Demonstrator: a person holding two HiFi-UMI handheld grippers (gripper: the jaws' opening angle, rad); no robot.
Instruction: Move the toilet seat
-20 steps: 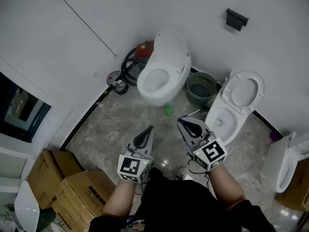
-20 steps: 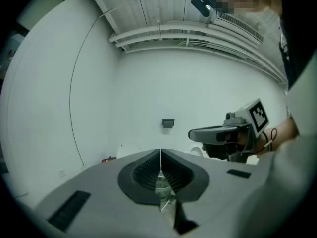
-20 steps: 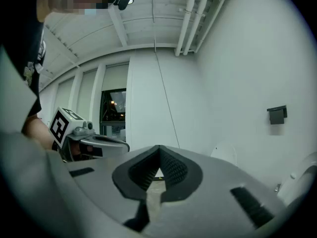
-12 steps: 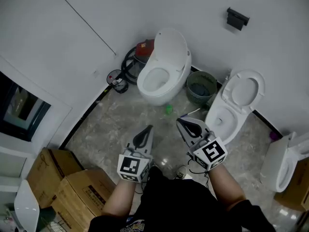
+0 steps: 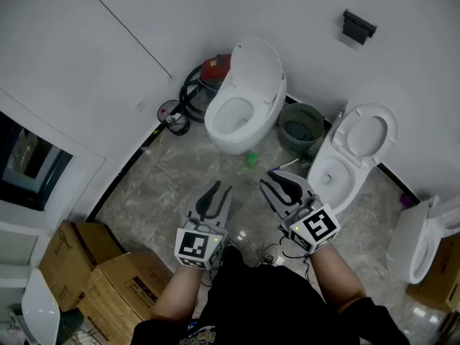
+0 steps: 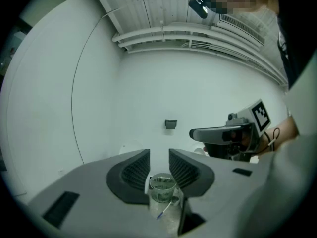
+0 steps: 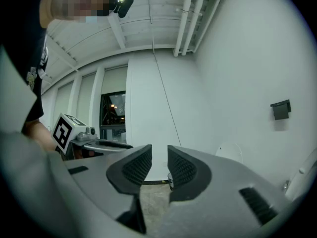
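Note:
Two white toilets stand against the curved wall. The middle toilet [image 5: 241, 103] has its lid up. On the toilet to its right [image 5: 345, 164], the seat and lid [image 5: 366, 134] are raised. Both grippers hover over the floor in front of them and touch nothing. My left gripper [image 5: 215, 192] has its jaws a narrow gap apart and empty. My right gripper [image 5: 282, 184] is the same and is nearer the right toilet. In the left gripper view the gripper [image 6: 159, 163] points at a green basket [image 6: 162, 186]. In the right gripper view the gripper [image 7: 159, 163] points at wall and floor.
A green mesh basket [image 5: 300, 129] stands between the toilets. A red canister with a black hose [image 5: 203, 81] is left of the middle toilet. A third toilet [image 5: 420, 243] is at the right edge, cardboard boxes [image 5: 100, 279] at lower left. A black fixture [image 5: 357, 26] hangs on the wall.
The left gripper's jaws have parted a little, showing two tips where there was one. Both grippers stay in nearly the same place over the floor.

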